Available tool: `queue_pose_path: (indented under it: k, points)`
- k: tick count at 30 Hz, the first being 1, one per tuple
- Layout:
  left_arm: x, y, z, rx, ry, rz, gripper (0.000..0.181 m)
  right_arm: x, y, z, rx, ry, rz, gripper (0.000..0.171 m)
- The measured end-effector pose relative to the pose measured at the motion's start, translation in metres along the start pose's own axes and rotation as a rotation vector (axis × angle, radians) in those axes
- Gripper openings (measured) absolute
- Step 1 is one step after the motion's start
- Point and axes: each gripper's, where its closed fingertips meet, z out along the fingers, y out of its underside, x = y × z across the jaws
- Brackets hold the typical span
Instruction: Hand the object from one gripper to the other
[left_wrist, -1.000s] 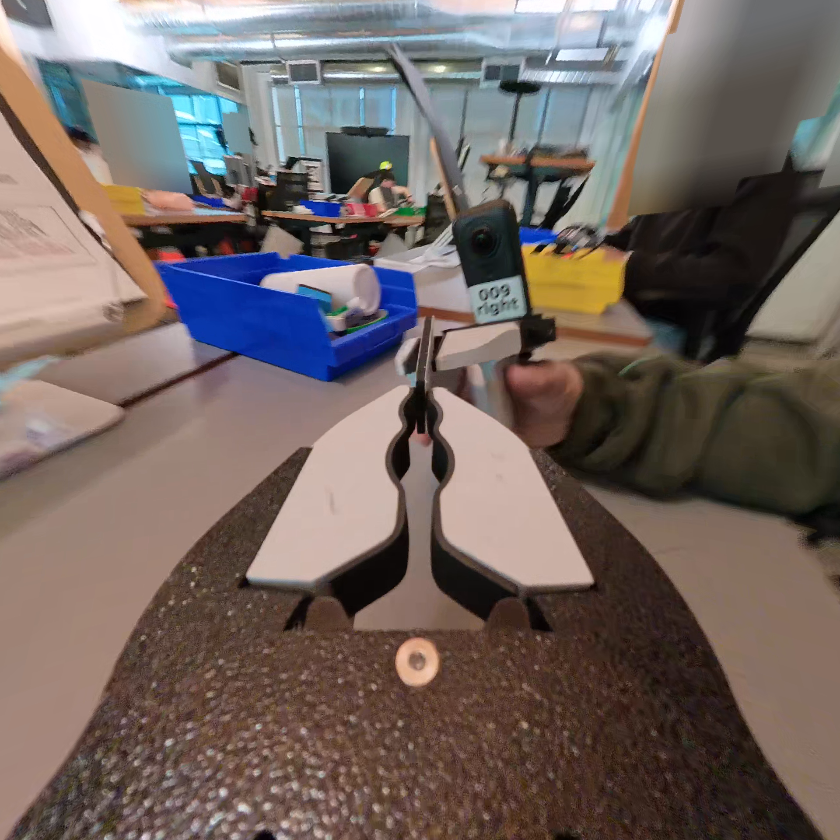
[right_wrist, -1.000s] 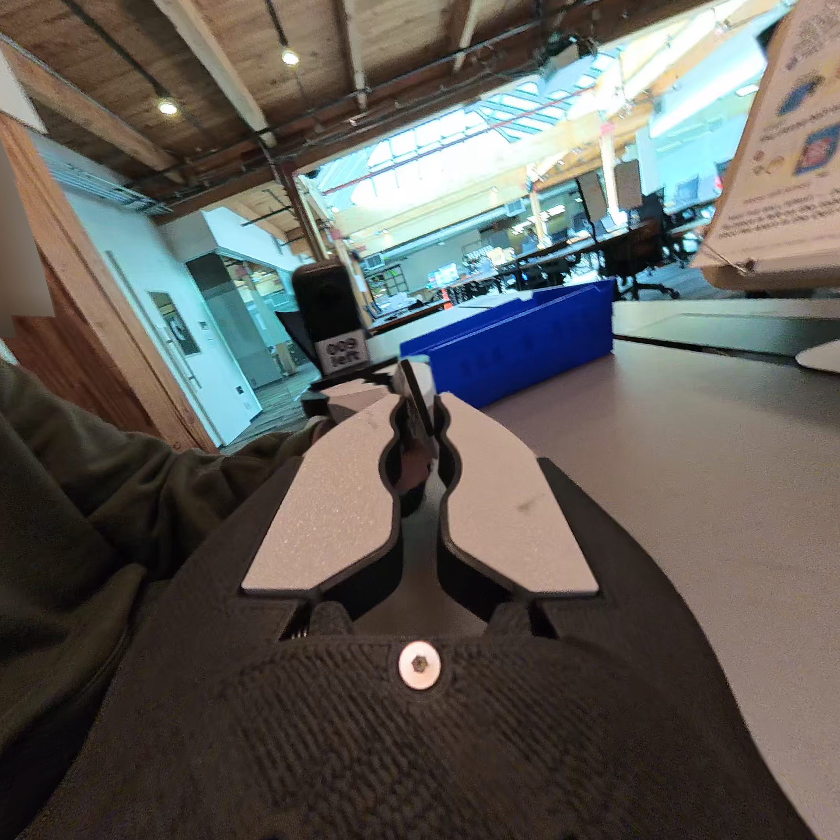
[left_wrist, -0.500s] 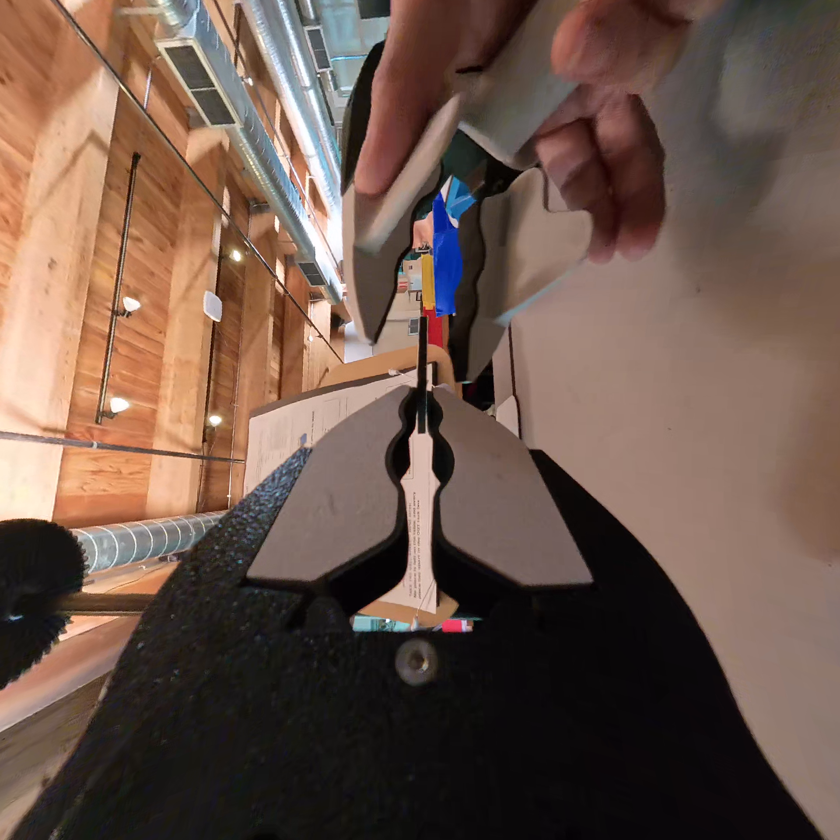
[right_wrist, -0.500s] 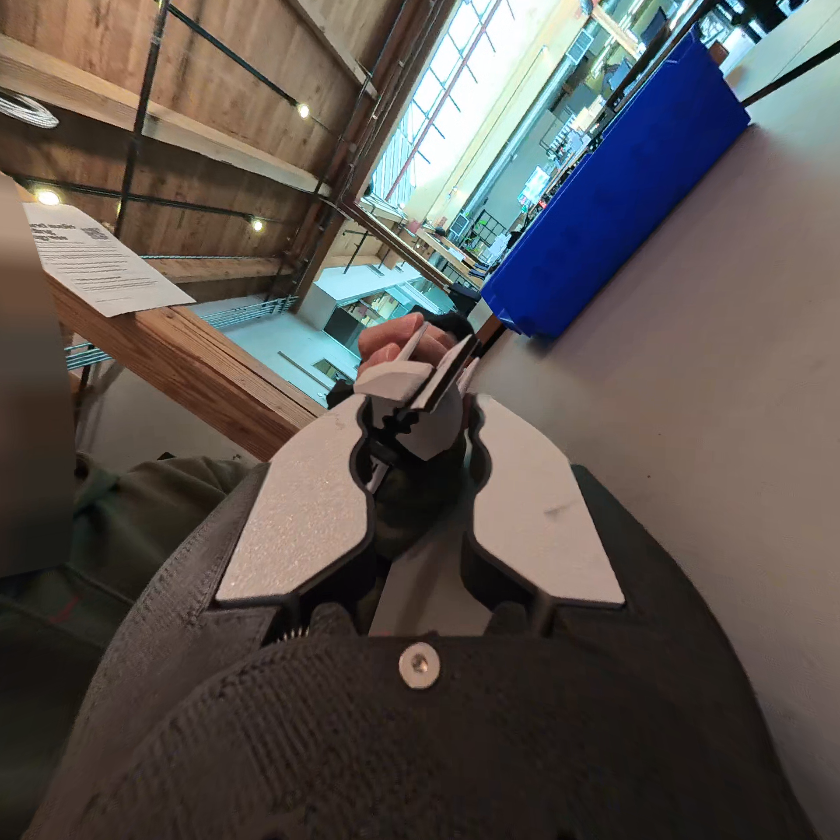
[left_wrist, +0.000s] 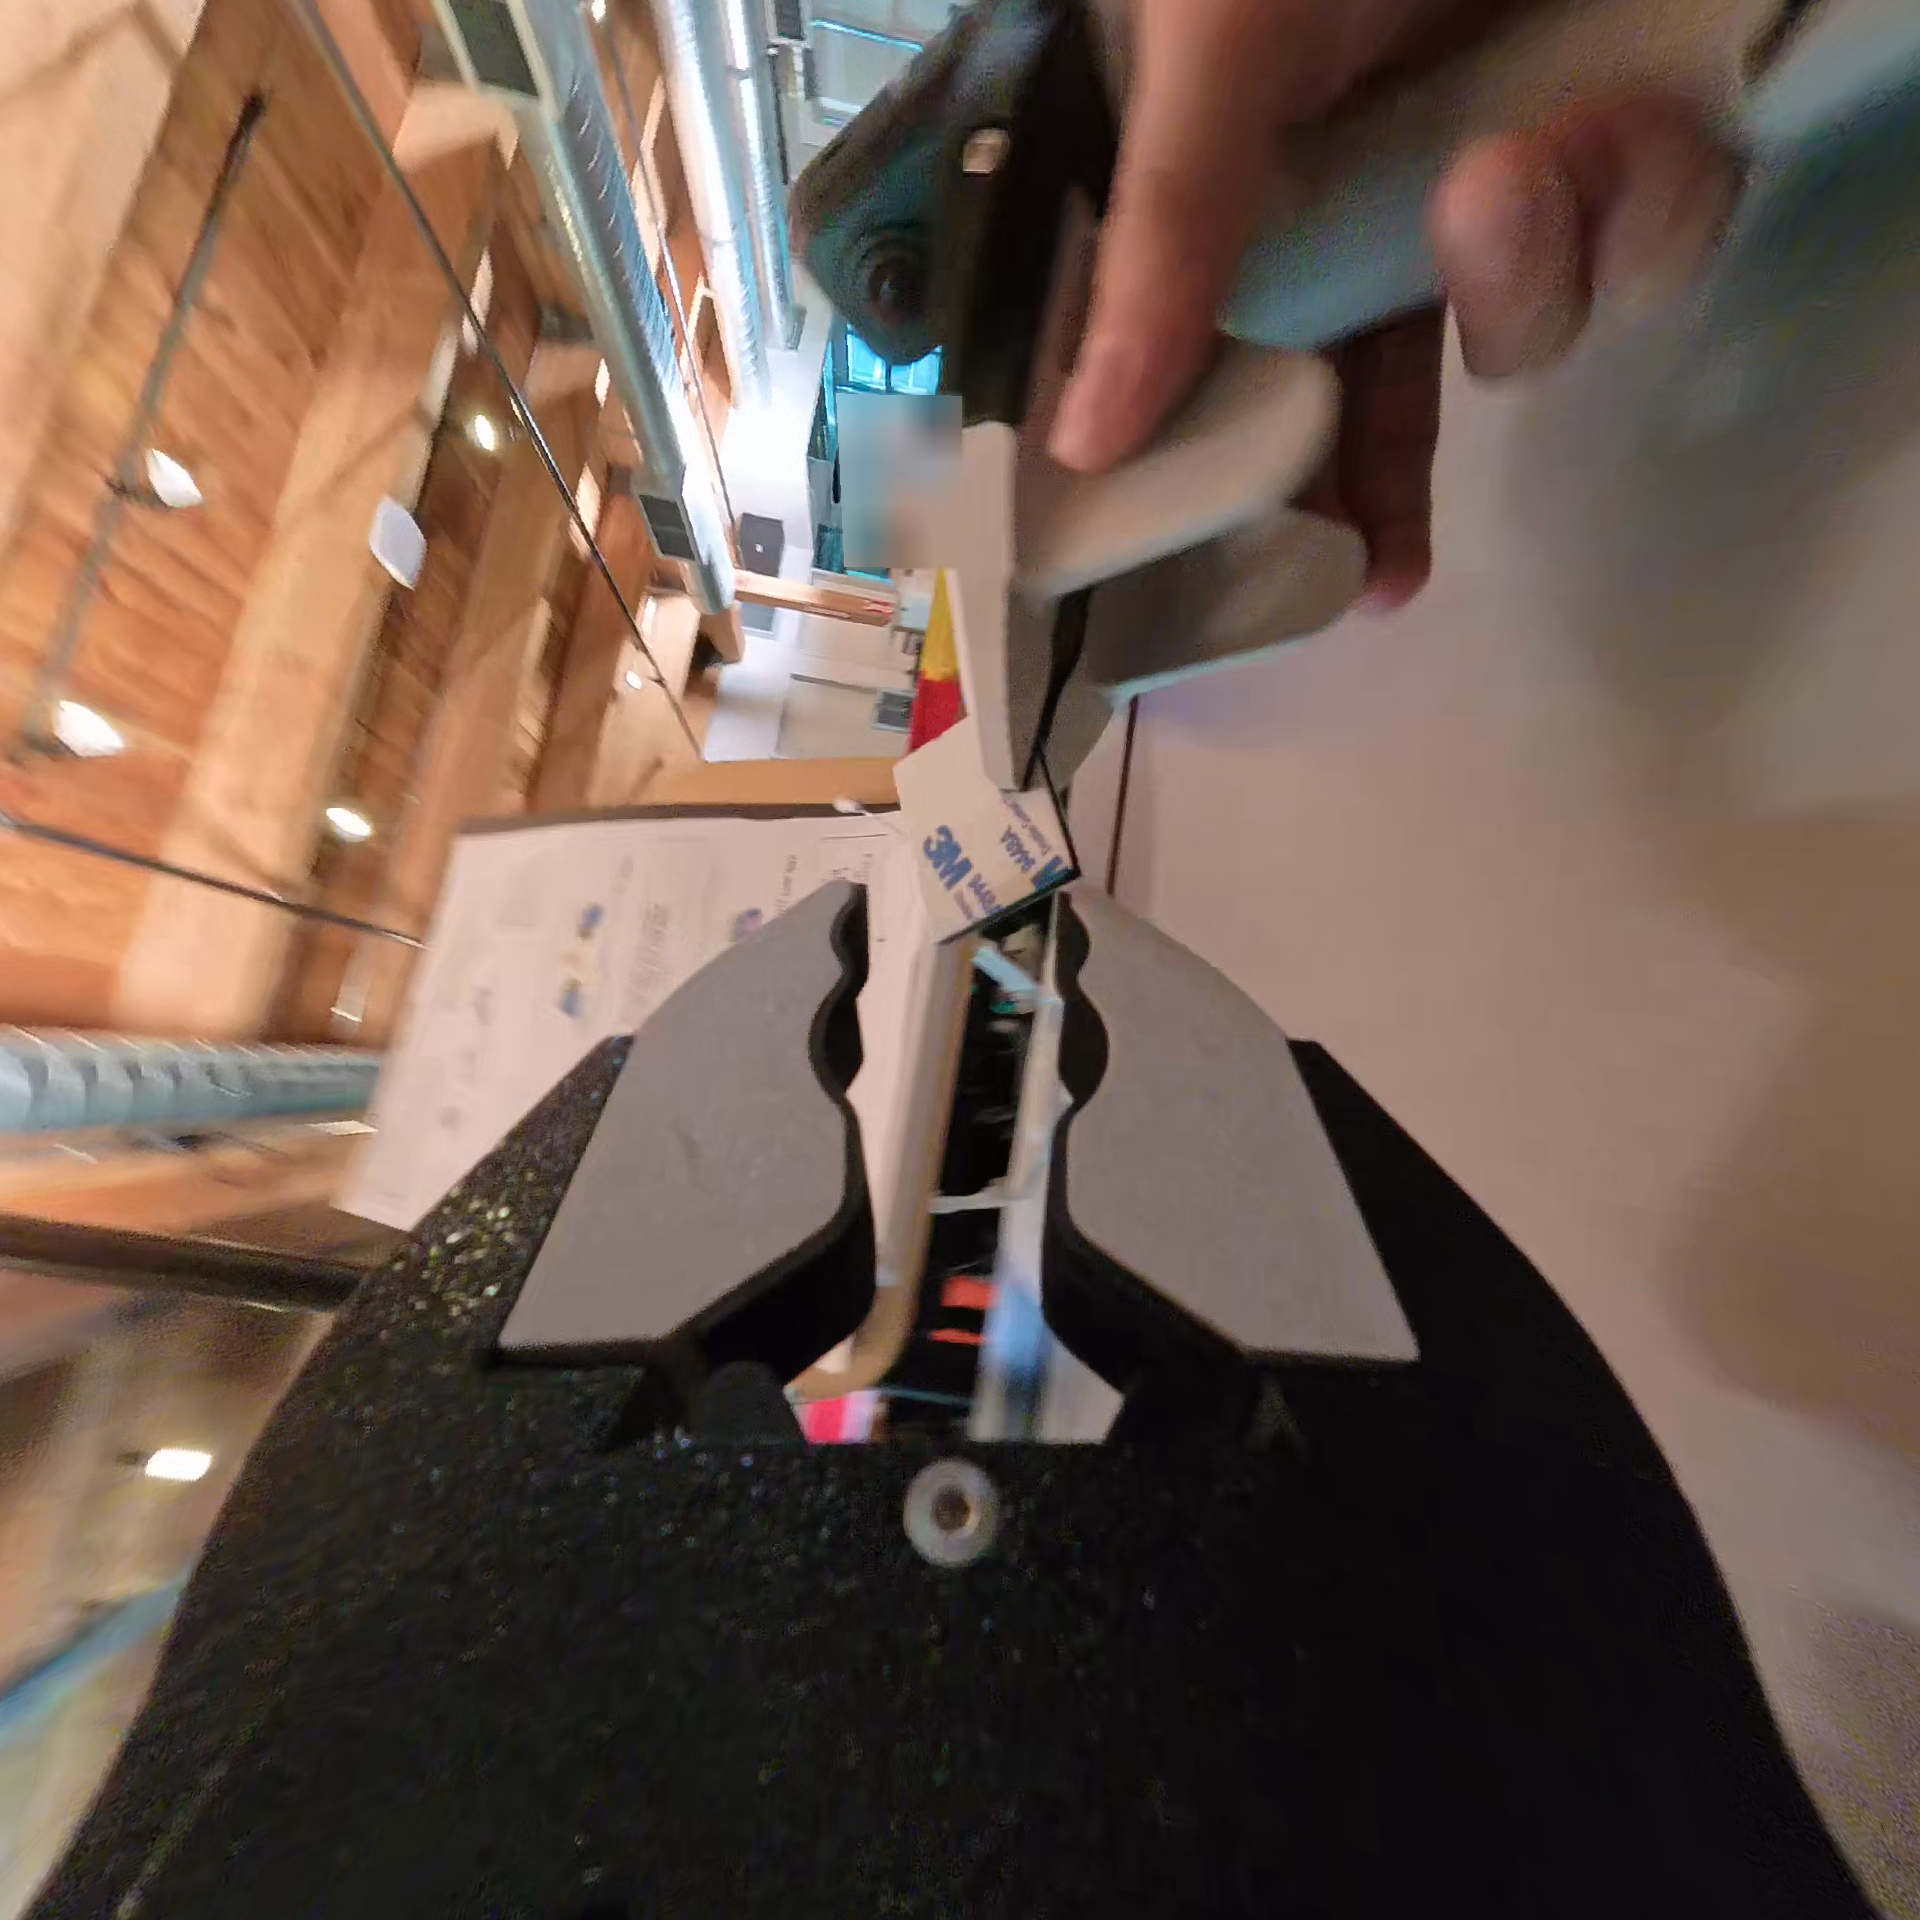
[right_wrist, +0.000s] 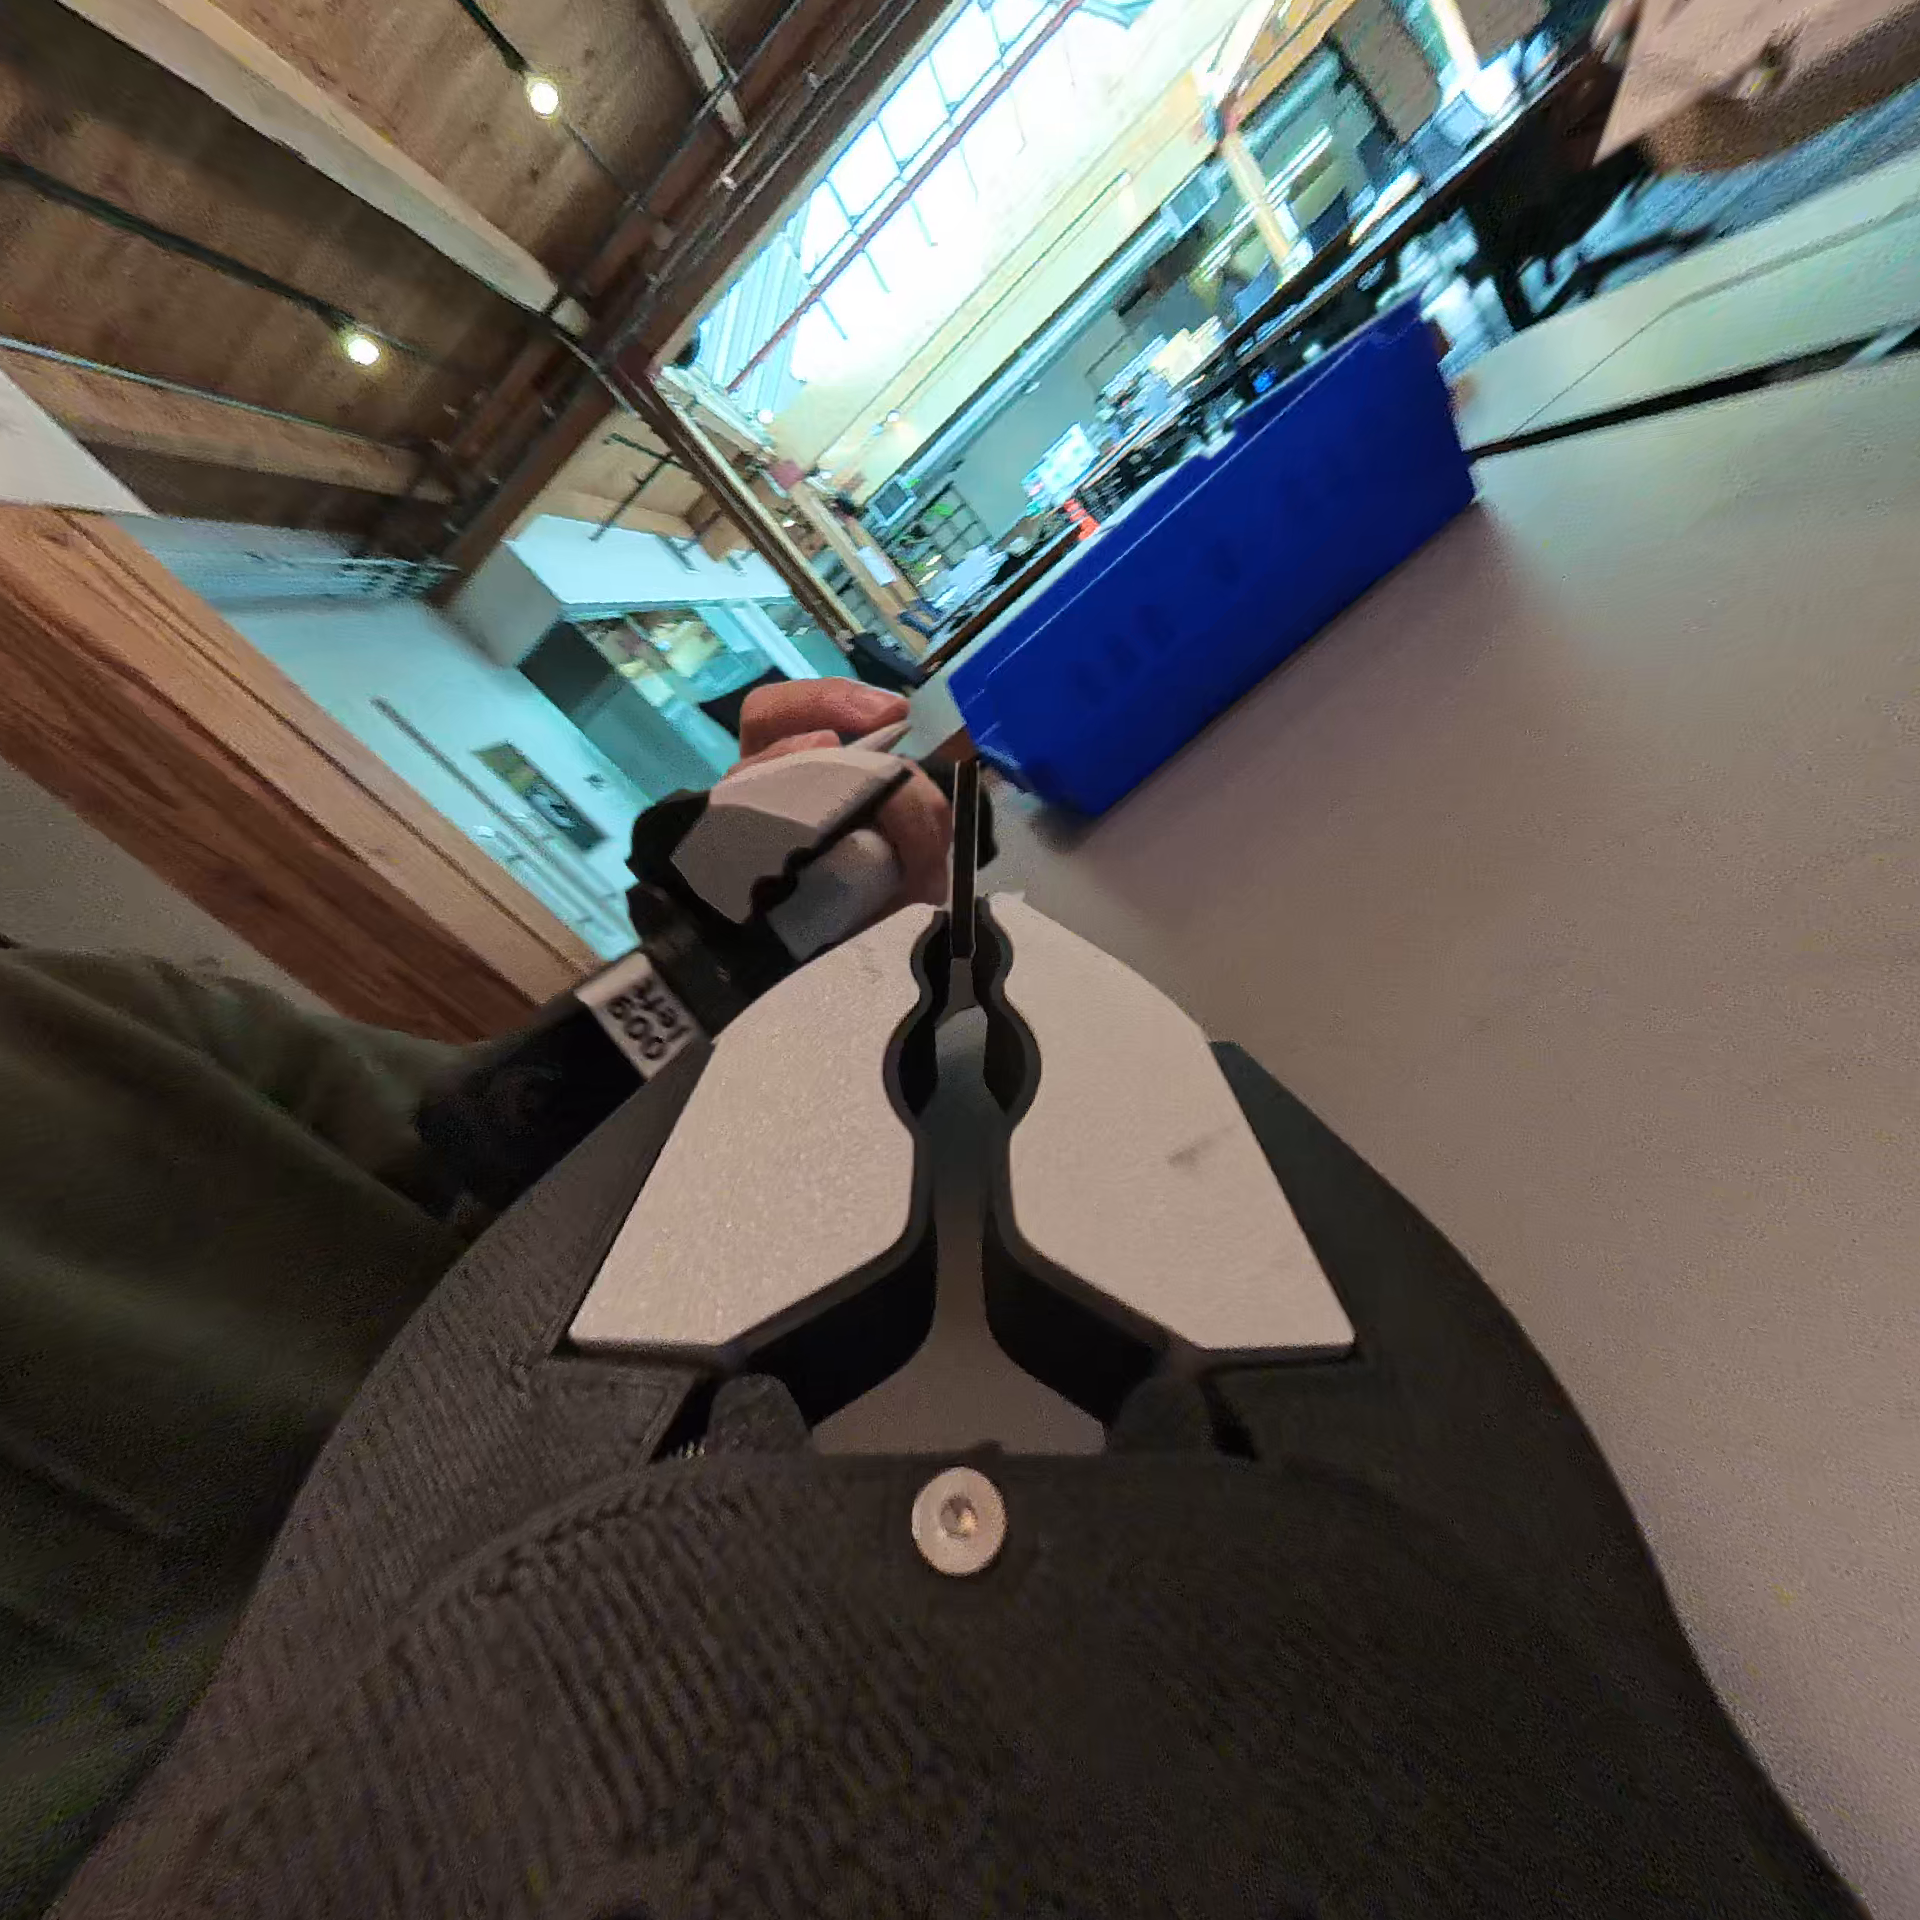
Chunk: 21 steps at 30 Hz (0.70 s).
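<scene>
Our left gripper (left_wrist: 966, 914) has its jaws parted at frame centre. Our right gripper (right_wrist: 964, 914) is pinched closed, and its hand (left_wrist: 1299, 208) is at upper right.

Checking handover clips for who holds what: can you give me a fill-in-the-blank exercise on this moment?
1. The right gripper is ____ on the thin flat strip, pinching it at the fingertips.
2. The left gripper has its jaws ____, gripping nothing.
3. The bin standing on the grey table is ____ in colour.

Missing words: shut; open; blue.
</scene>
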Motion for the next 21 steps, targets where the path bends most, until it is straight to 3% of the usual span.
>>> queue_pose_path:
  k: [2, 7, 9, 13, 17, 19, 21]
  points:
    - [-0.005, 0.000, -0.001, 0.036, 0.031, -0.288, 0.041, 0.003, -0.011, -0.005, 0.046, 0.062, -0.124, 0.004]
    - [-0.029, -0.010, -0.006, 0.294, 0.254, -1.333, 0.047, -0.015, -0.035, -0.013, 0.176, 0.095, -0.399, 0.003]
    - [-0.038, -0.008, -0.010, 0.392, 0.326, -1.582, 0.048, -0.022, -0.036, -0.012, 0.191, 0.091, -0.489, 0.004]
    - [-0.036, -0.010, -0.014, 0.472, 0.415, -1.694, 0.031, -0.031, -0.029, -0.003, 0.184, 0.045, -0.531, 0.004]
    - [-0.028, -0.018, -0.014, 0.458, 0.451, -1.643, 0.028, -0.036, -0.018, 0.005, 0.136, -0.012, -0.506, 0.004]
    - [-0.026, -0.021, -0.014, 0.461, 0.457, -1.622, 0.009, -0.036, -0.012, 0.009, 0.102, -0.018, -0.514, 0.004]
    - [-0.027, -0.023, -0.016, 0.484, 0.477, -1.600, 0.004, -0.037, -0.011, 0.009, 0.093, -0.021, -0.507, 0.003]
